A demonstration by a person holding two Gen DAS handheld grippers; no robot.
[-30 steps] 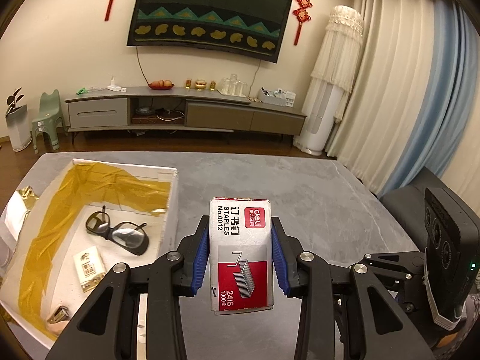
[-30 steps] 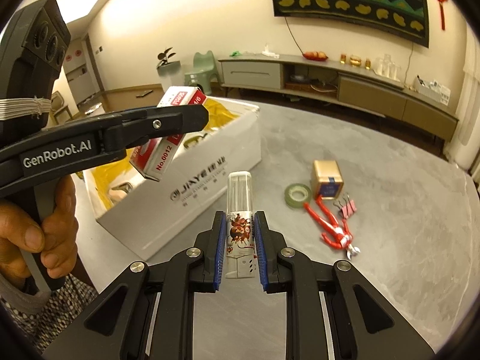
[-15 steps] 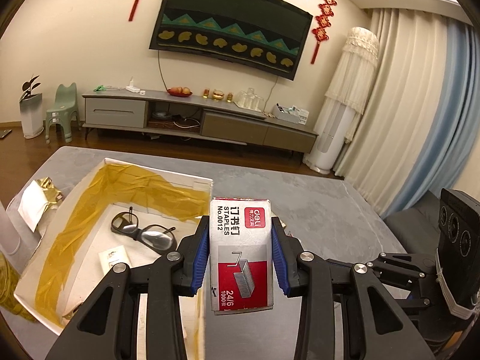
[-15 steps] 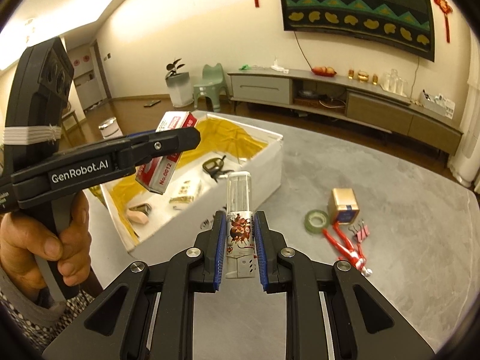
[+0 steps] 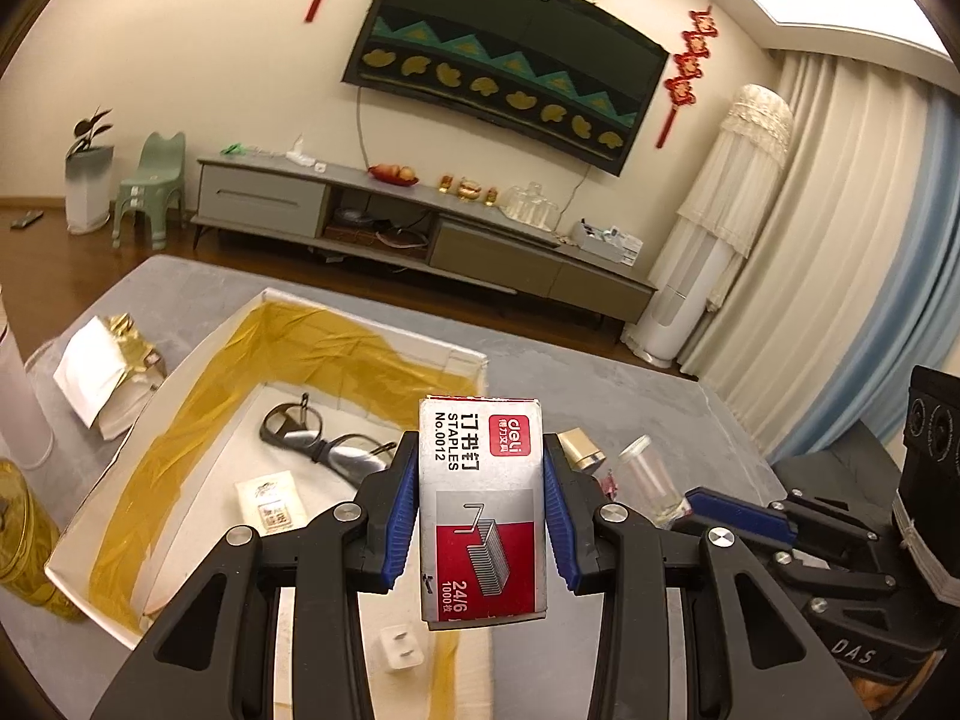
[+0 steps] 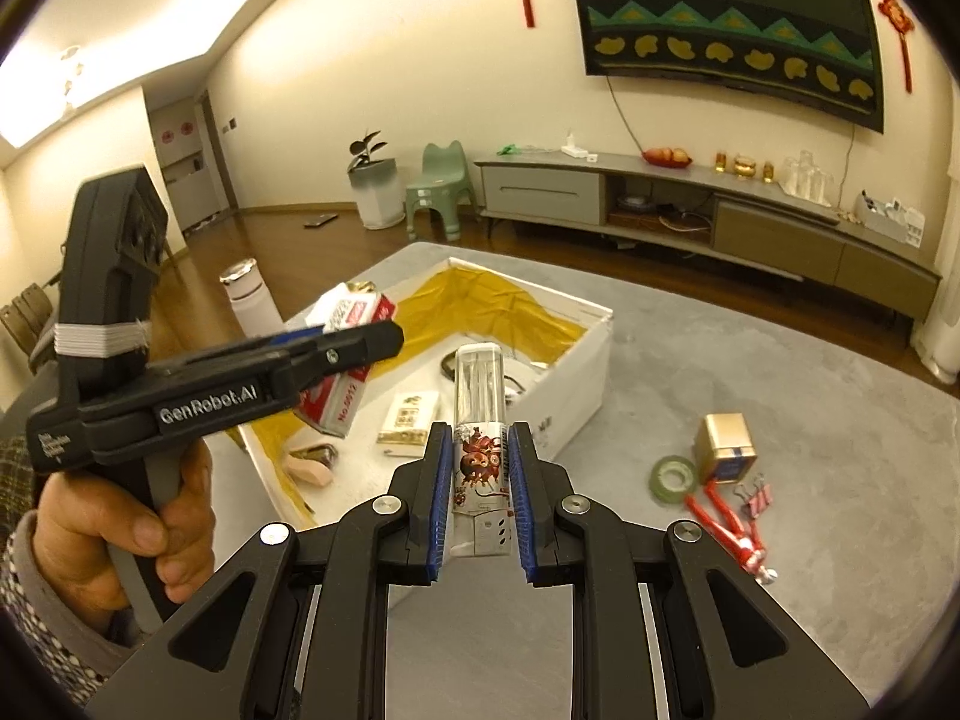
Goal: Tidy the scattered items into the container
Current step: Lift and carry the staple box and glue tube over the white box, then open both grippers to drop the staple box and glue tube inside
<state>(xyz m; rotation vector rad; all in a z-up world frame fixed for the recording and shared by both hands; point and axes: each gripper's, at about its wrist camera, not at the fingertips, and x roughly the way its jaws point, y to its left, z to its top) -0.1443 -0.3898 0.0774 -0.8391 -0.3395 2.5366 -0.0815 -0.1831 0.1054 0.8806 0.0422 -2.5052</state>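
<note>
Left hand-held gripper clamps the staple box above the container; right hand-held gripper clamps the clear tube at 12 o'clock.

The left gripper clamps a staples box upright between its blue pads, at the frame's six o'clock. Behind it, toward nine o'clock, sits the white container lined with yellow film, holding dark glasses, a small printed packet and a white plug. At three o'clock the right gripper carries a clear tube. A gold box peeks out just right of the staples box on the grey table.
</note>
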